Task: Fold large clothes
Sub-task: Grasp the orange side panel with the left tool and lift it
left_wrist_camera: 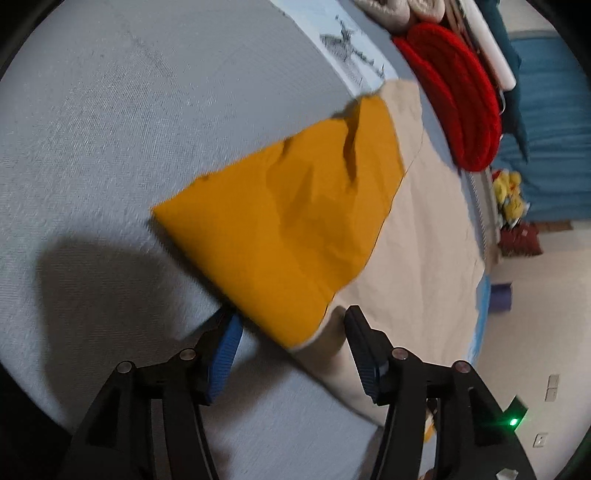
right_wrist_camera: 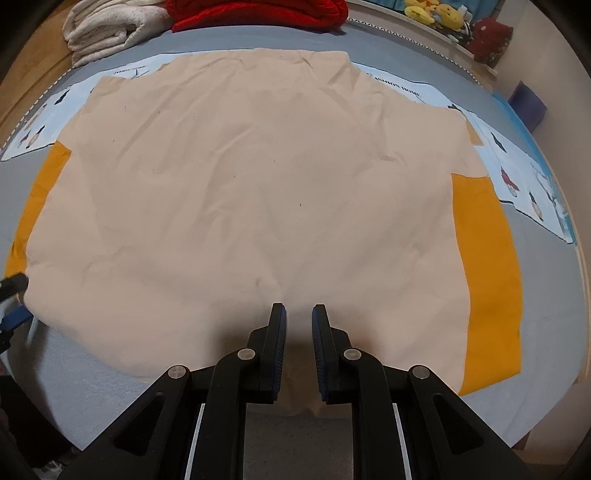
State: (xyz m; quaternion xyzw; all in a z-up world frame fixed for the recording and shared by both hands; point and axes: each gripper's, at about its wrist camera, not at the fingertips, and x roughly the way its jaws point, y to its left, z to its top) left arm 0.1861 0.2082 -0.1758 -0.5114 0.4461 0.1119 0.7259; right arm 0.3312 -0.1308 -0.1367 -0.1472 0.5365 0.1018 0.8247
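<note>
The garment (right_wrist_camera: 258,192) lay flat on the bed (right_wrist_camera: 110,398), its orange sleeve (left_wrist_camera: 295,229) running away from the left gripper (left_wrist_camera: 291,332), which stood open at the sleeve's near end. The right gripper (right_wrist_camera: 298,314), fingers slightly parted and empty, sat over the near hem. Left was nearer the sleeve.

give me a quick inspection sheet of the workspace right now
surface: grey bed cover, with a printed light-blue sheet under the garment
job's things: beige garment spread flat; orange sleeve flat on one side, the other orange sleeve creased and blurred at the left gripper
clutter: red blanket, white towels, yellow plush toys along the far edge
grippers: left gripper open at the sleeve's corner; right gripper fingers slightly apart over the beige hem, gripping nothing
cables: nothing seen
surroundings: pale floor, wall sockets
</note>
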